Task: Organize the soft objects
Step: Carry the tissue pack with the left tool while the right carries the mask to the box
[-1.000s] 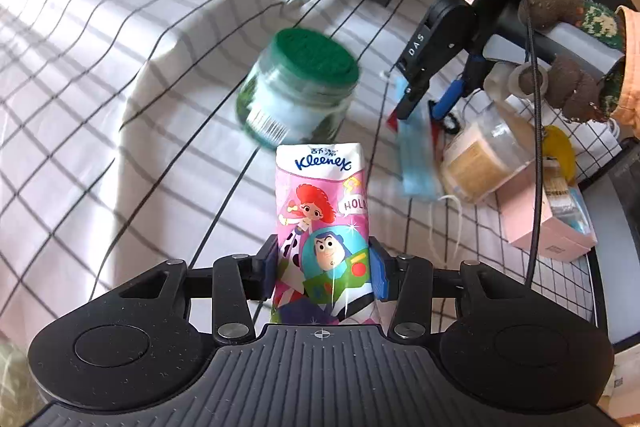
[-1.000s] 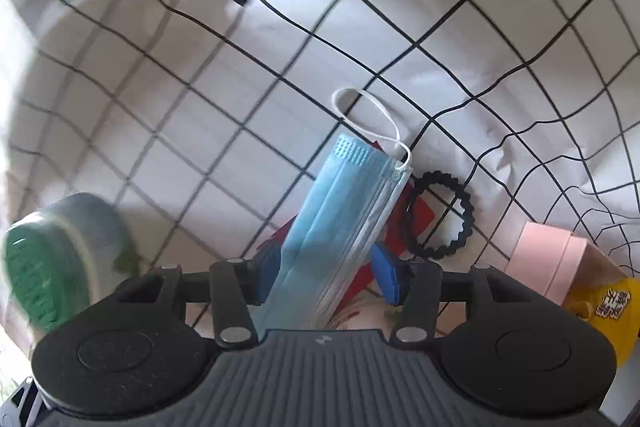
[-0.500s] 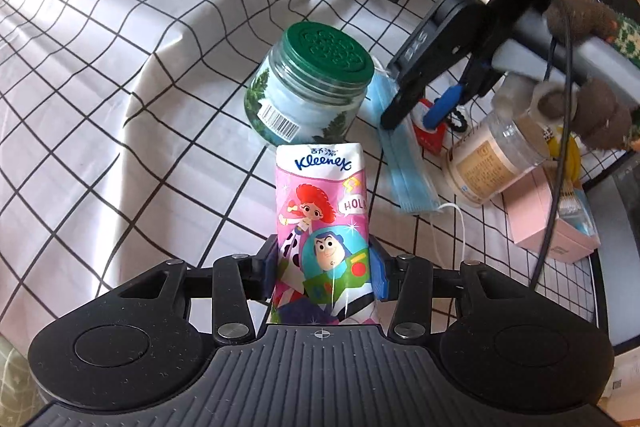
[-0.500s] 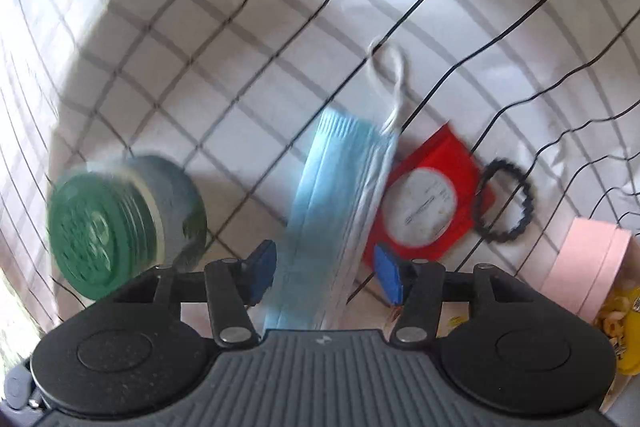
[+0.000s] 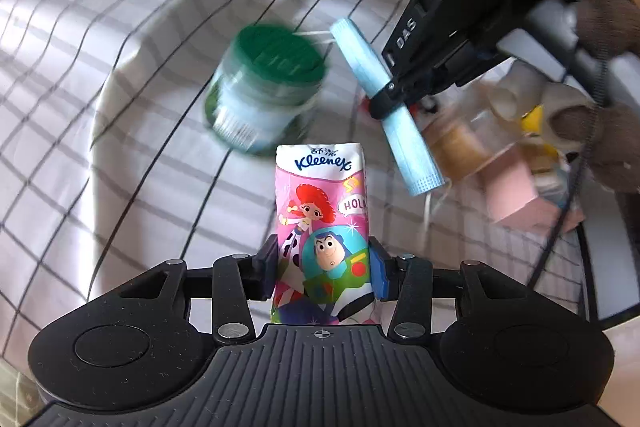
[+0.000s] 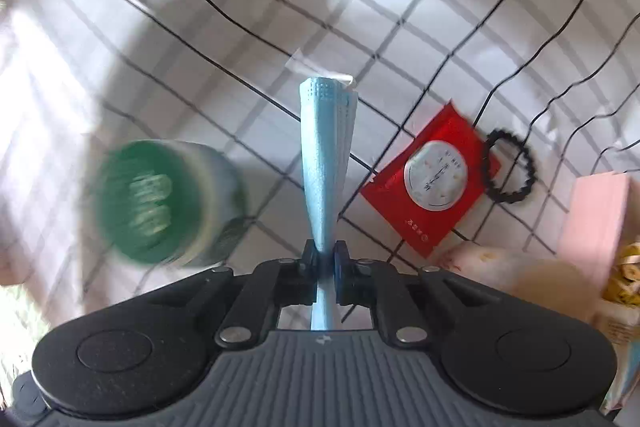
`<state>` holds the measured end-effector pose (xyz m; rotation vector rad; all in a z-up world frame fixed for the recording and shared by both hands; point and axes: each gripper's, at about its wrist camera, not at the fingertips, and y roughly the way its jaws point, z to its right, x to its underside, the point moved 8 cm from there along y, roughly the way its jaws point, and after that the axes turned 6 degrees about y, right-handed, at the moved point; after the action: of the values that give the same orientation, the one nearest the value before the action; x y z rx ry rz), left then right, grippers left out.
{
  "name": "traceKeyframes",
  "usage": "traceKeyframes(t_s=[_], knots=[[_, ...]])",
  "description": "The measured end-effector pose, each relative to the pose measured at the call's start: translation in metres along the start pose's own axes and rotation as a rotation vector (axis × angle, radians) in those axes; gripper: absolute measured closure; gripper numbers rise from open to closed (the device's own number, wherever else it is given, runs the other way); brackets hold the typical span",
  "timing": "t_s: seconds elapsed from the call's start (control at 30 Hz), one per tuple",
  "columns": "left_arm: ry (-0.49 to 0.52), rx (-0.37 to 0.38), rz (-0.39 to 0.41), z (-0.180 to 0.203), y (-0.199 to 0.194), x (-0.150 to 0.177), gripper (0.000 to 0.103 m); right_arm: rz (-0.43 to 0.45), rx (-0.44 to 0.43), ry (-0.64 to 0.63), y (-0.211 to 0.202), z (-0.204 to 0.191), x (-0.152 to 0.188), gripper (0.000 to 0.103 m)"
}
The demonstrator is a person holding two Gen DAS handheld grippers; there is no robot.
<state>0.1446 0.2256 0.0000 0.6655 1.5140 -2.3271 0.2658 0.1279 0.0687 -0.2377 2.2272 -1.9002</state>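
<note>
The right gripper (image 6: pixel 325 259) has just pinched its fingers tight on the folded blue face mask (image 6: pixel 326 163), held clear above the checked cloth (image 6: pixel 224 75), while the left gripper (image 5: pixel 324 267) clamps the tissue pack (image 5: pixel 322 223) near the green-lidded jar (image 5: pixel 264 95).

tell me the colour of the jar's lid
Dark green; the jar lid shows best in the left wrist view, though blurred.

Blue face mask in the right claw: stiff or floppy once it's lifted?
Probably floppy and light. The blue face mask is squeezed into a narrow bunch where the right claw is shut on it, so it gives easily. In the left wrist view both ends stick out unsupported; expect sag and swing. Its loose ear loop could snag.
</note>
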Motion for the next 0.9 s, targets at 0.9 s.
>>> traceKeyframes(t_s=[0.9], knots=[[0.369,0.041,0.140,0.215,0.027,-0.100,0.054,0.576,-0.079,0.401,-0.195,0.265,0.089,0.095]])
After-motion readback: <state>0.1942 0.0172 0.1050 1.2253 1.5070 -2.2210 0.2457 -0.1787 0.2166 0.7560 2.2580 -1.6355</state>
